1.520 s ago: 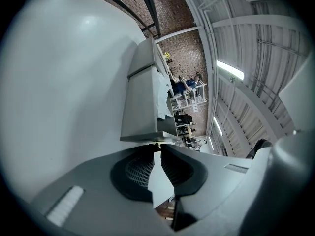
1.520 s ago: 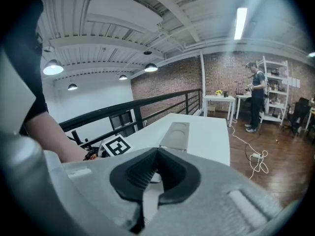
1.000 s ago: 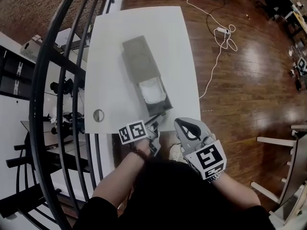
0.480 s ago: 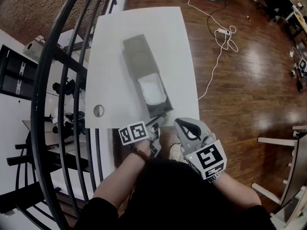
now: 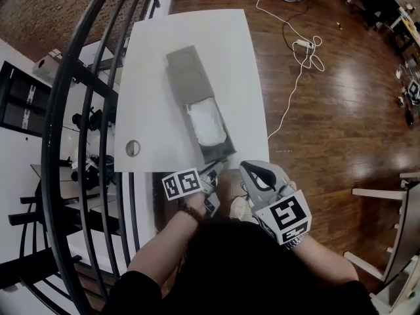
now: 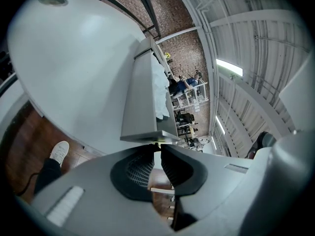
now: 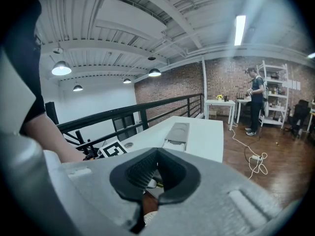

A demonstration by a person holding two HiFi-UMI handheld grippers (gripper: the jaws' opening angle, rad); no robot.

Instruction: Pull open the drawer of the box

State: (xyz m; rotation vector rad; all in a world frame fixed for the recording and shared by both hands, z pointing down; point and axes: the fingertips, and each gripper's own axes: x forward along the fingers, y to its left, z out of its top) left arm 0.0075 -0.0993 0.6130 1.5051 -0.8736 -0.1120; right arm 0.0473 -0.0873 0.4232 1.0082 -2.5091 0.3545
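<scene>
A long grey box lies on the white table, with its drawer slid out toward me. Crumpled white filling shows inside the drawer. My left gripper is at the table's near edge, against the drawer's front end. In the left gripper view the jaws pinch a small tab on the drawer front. My right gripper hangs just off the table's near right corner. In its own view it is shut with nothing between the fingers.
A round grommet sits in the table near the left edge. A black railing runs along the left side. A white cable and power strip lie on the wooden floor to the right. A person's white shoe is below the table edge.
The drawer has slid a little further out toward me, showing more of the white filling. The left gripper stays at the drawer front and the right gripper has barely moved.
</scene>
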